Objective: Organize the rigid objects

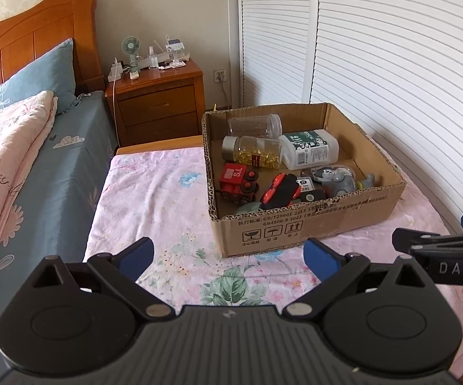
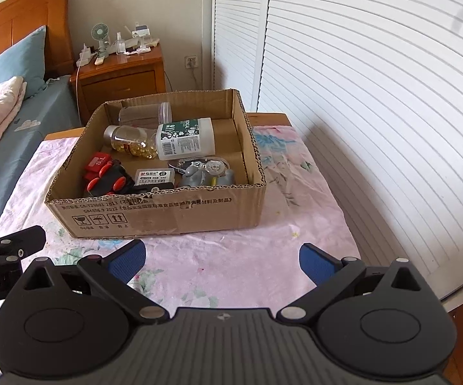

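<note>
Left wrist view: a shallow cardboard box (image 1: 311, 227), open-topped with raw corrugated edges and printed handling symbols on its near wall, sits on a table draped in a pink floral cloth (image 1: 167, 199), beside a white louvred door (image 1: 392, 64). A bed with a blue sheet (image 1: 55, 166) and an orange wooden nightstand (image 1: 161, 102) stand to the left. All the rigid objects lie inside the box: a white plastic bottle (image 1: 310, 149) with a green label on its side, touching a clear bottle of yellow capsules (image 1: 254, 152) with a silver cap; an empty clear jar (image 1: 255, 125) behind them; a red toy train (image 1: 239, 183); a black toy car with red wheels (image 1: 279, 192); a grey toy figure (image 1: 339, 184). The left gripper (image 1: 230, 258) hovers over the cloth short of the box, blue-padded jaws spread wide with nothing between them. The right gripper (image 2: 222, 261) does the same, jaws wide apart and empty.

The right wrist view looks deeper over the near wall, showing a small grey labelled box (image 2: 154, 175) and a round tape dispenser marked "12m" (image 2: 204, 166) more plainly, plus the table's bare wooden edge behind the box.
</note>
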The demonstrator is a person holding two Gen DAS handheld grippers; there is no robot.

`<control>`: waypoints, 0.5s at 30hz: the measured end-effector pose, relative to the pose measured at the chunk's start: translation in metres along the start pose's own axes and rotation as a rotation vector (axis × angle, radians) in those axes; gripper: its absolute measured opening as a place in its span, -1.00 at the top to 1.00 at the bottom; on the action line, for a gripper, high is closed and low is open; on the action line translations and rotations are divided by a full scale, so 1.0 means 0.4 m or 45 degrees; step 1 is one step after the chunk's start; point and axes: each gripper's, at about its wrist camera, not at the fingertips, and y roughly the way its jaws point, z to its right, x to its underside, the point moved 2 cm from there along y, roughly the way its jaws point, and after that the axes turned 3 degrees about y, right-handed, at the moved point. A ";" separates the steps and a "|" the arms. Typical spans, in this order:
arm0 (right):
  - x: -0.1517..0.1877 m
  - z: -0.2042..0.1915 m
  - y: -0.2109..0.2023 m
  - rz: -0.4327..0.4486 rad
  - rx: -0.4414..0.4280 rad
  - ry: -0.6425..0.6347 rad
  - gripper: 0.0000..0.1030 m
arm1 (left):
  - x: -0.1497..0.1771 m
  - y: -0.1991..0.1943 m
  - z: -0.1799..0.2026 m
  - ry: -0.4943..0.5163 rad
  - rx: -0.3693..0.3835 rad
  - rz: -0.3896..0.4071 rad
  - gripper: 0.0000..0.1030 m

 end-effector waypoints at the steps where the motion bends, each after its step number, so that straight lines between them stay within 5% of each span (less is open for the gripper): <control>1: 0.000 0.000 -0.001 0.000 -0.002 -0.001 -1.00 | -0.001 -0.001 0.001 0.001 -0.001 0.000 -0.93; 15: 0.001 0.000 -0.015 0.019 -0.007 0.001 -1.00 | -0.005 -0.013 0.007 0.008 -0.007 0.011 -0.93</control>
